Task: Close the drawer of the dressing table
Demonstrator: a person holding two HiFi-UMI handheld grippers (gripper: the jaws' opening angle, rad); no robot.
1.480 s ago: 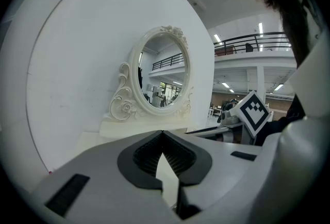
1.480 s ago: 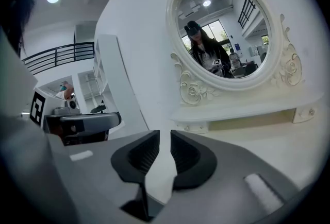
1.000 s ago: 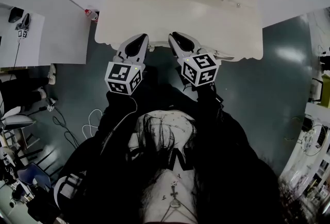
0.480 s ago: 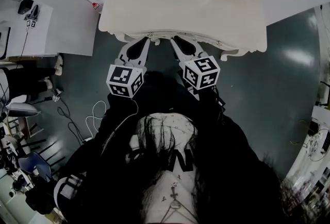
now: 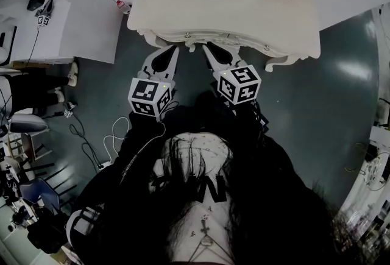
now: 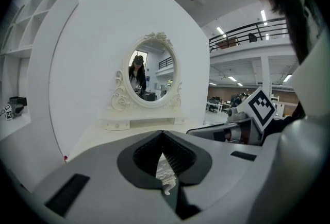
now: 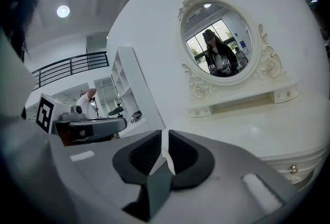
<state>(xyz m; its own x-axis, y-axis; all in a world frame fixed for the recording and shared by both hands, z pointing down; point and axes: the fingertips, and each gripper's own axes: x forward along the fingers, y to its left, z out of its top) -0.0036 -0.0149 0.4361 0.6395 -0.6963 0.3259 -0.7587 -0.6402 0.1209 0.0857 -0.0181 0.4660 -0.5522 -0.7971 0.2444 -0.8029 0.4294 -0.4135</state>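
Observation:
The cream dressing table fills the top of the head view, its carved front edge facing me. The drawer front with small knobs looks flush under the tabletop; I see no gap. My left gripper is shut, tips right at the front edge. My right gripper is shut beside it, also at the edge. In the left gripper view the shut left gripper points at the oval mirror. In the right gripper view the right gripper points at the oval mirror; a drawer knob shows low right.
A white desk holding small devices stands to the left. Cables lie on the dark green floor at lower left. A white shelf unit stands against the wall beside the table. My dark sleeves fill the lower middle.
Both gripper tips lay over the table's front edge a second ago; now they sit just at or below it. The table has shifted up in the view. Both grippers stayed shut.

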